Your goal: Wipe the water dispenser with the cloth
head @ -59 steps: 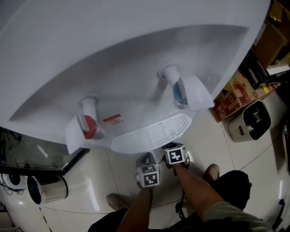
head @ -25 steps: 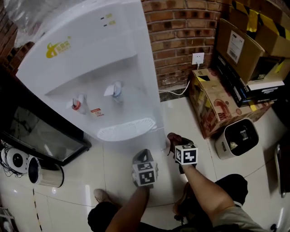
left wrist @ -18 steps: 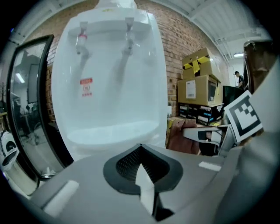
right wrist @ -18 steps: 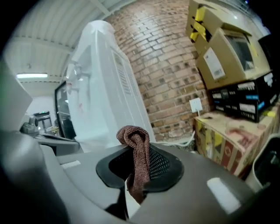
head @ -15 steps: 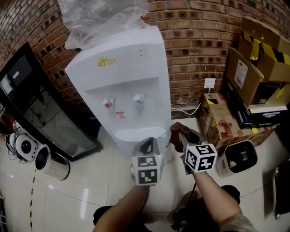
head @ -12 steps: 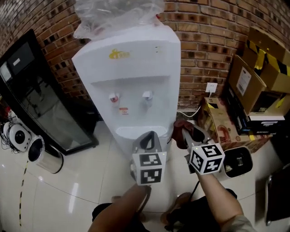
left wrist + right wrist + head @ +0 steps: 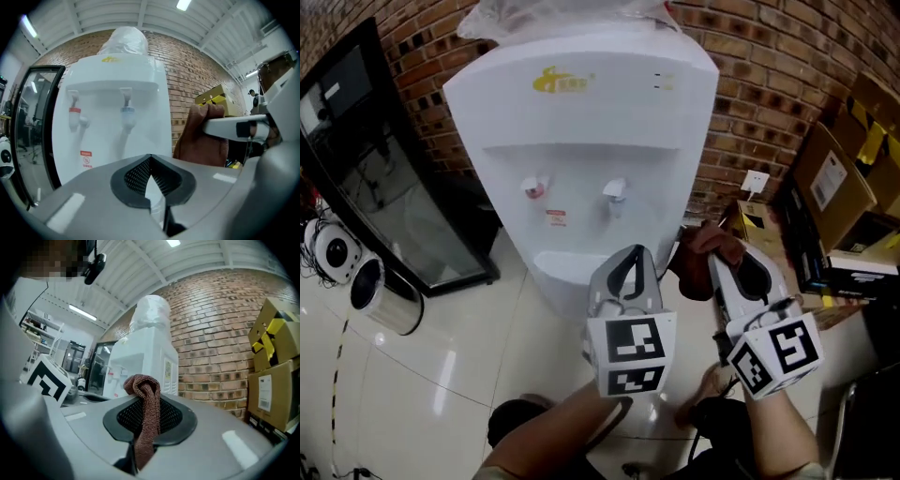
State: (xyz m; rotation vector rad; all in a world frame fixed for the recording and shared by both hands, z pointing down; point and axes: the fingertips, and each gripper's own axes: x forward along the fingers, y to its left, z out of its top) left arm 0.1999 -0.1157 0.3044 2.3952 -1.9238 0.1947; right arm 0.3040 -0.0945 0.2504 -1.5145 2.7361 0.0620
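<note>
Between the pads of the right gripper (image 7: 149, 401) a reddish-brown terry cloth (image 7: 146, 423) is pinched. The jaws are closed on it, a folded knob of it is pushed up above the tips, and the rest is left hanging below them. The jaws of the left gripper (image 7: 150, 158) are brought together at their tips, and nothing is held between them. Both grippers are held side by side and roughly level in front of the tall white water dispenser (image 7: 581, 131). The left one is seen over the dispenser's drip tray (image 7: 558, 265). The right one, with the cloth, is placed near the dispenser's right front corner and short of it. In the dispenser's recess a red-tipped tap (image 7: 534, 187) and a blue-tipped tap (image 7: 616, 190) are mounted. Its top is covered by a crumpled clear plastic bag (image 7: 553, 14). A red brick wall (image 7: 769, 84) is seen behind it, a black glass-fronted cabinet (image 7: 375, 187) to its left and stacked brown cardboard boxes (image 7: 830, 178) to its right. All of them are set on glossy white floor tiles (image 7: 441, 375).
</note>
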